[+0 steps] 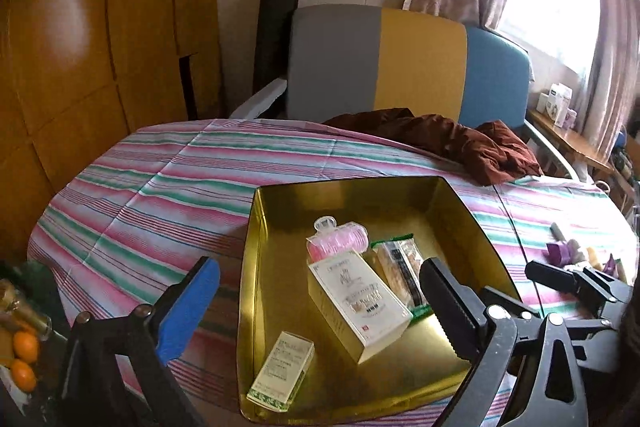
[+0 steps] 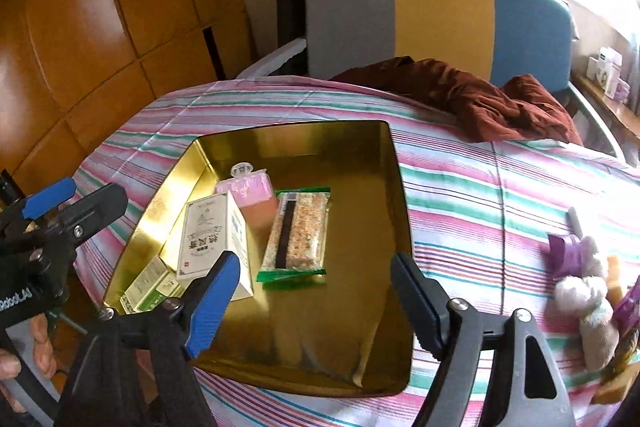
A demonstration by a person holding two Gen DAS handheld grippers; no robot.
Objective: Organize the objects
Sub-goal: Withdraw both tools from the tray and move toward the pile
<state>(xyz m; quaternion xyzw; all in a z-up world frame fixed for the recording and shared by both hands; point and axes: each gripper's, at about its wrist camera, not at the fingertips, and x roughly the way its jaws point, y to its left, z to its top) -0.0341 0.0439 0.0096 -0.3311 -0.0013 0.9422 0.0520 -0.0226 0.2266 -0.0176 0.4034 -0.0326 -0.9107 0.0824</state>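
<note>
A gold metal tray (image 1: pixel 276 211) (image 2: pixel 360 359) sits on the striped tablecloth. In it lie a white carton (image 1: pixel 360 303) (image 2: pixel 212 239), a pink packet (image 1: pixel 336 241) (image 2: pixel 250 191), a wrapped cereal bar (image 1: pixel 402 267) (image 2: pixel 298 235) and a small green-white box (image 1: pixel 282 371) (image 2: pixel 150 287). My left gripper (image 1: pixel 316 311) is open and empty, held above the tray's near part. My right gripper (image 2: pixel 316 303) is open and empty over the tray's bare near half; it also shows in the left wrist view (image 1: pixel 576 283).
Loose items lie right of the tray: a purple piece (image 2: pixel 564 251) (image 1: pixel 560 253), a white cloth bundle (image 2: pixel 592 311), small wrapped snacks (image 2: pixel 628 307). A brown cloth (image 1: pixel 460 139) (image 2: pixel 492 99) lies at the table's far edge before a chair (image 1: pixel 400 63). Oranges (image 1: pixel 24 359) sit far left.
</note>
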